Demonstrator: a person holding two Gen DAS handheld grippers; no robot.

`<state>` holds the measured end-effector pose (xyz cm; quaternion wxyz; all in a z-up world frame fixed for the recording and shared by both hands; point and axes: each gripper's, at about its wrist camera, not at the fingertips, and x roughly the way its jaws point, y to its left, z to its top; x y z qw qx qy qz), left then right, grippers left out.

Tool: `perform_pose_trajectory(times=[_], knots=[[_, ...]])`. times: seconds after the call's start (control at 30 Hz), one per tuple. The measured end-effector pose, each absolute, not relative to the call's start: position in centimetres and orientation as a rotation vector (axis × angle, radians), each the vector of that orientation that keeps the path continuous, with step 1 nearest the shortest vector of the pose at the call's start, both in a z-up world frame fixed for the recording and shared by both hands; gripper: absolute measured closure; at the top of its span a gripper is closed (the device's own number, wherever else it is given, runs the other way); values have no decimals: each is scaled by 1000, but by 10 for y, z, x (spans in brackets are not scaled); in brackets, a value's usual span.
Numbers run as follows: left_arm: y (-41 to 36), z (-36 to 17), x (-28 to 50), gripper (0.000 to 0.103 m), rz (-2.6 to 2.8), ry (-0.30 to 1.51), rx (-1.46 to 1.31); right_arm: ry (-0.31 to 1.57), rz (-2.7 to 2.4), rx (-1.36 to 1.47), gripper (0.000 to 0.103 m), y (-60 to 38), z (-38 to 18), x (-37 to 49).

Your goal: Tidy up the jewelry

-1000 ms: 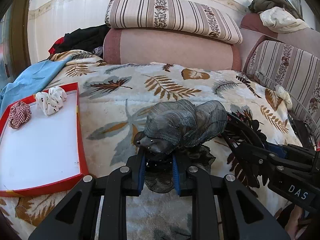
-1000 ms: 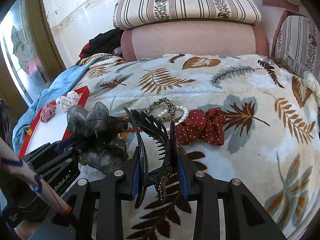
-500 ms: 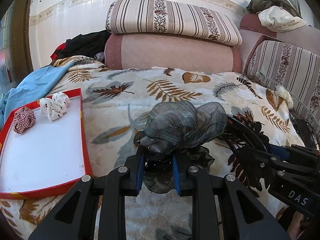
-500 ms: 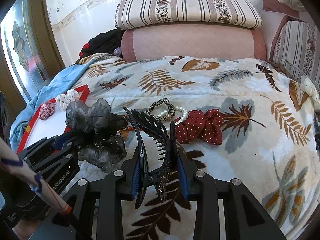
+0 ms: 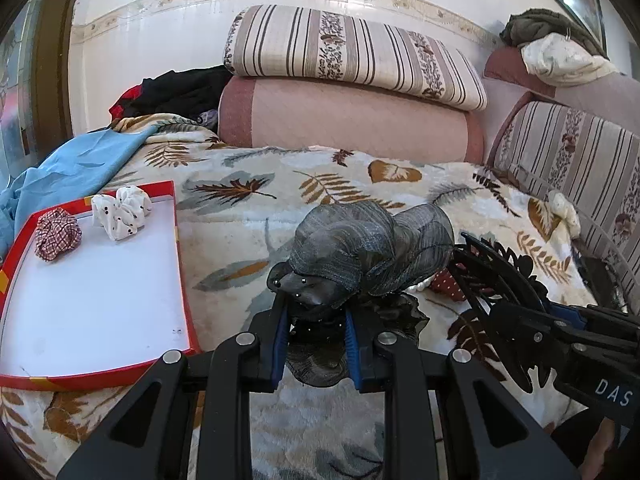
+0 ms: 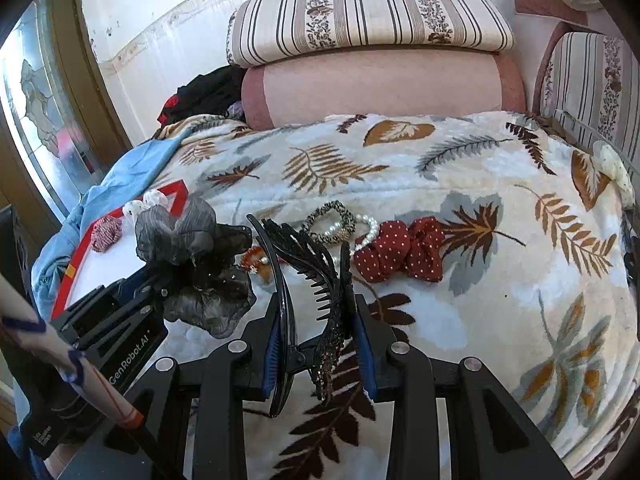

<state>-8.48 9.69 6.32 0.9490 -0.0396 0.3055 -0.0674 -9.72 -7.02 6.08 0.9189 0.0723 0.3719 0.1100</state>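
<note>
Grippers both engaged, held above a leaf-patterned blanket (image 6: 460, 168).

Left gripper (image 5: 316, 340): jaws narrowed and clamped on a grey-black gauze hair bow (image 5: 360, 248), gripped at its near lower part; bow lifted clear of the blanket, bulk of it fanned out beyond the fingertips. Same bow (image 6: 188, 236) seen from the right wrist view at near left, just right of the tray.

Right gripper (image 6: 320, 344): jaws partly closed and pressed on both sides of a black toothed claw clip (image 6: 308, 276), clip upright between the pads, teeth pointing away from the camera. Same clip (image 5: 492, 268) visible at right in the left wrist view, touching or just beside the bow; cannot tell which.

Red-rimmed white tray (image 5: 182, 276) at near left on the blanket. Inside, at its far end: red checked scrunchie (image 5: 56, 234) and white spotted scrunchie (image 5: 122, 212), side by side.

On the blanket, mid-scene, right of the clip: red polka-dot scrunchie (image 6: 400, 250); just beyond it to the left, pearl bracelet (image 6: 370, 228) and leopard-print hair tie (image 6: 330, 220), overlapping. Small orange beaded item (image 6: 254, 258) between bow and clip, detail unclear.

Striped cushion (image 6: 368, 16) on a pink bolster (image 6: 380, 84) at the far edge.
</note>
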Motion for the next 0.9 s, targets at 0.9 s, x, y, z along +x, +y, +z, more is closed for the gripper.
perform_pose_trajectory(times=[0.9], knots=[[276,134,-112,81,153,568,-348,694,525,116,68,53,148,-73]])
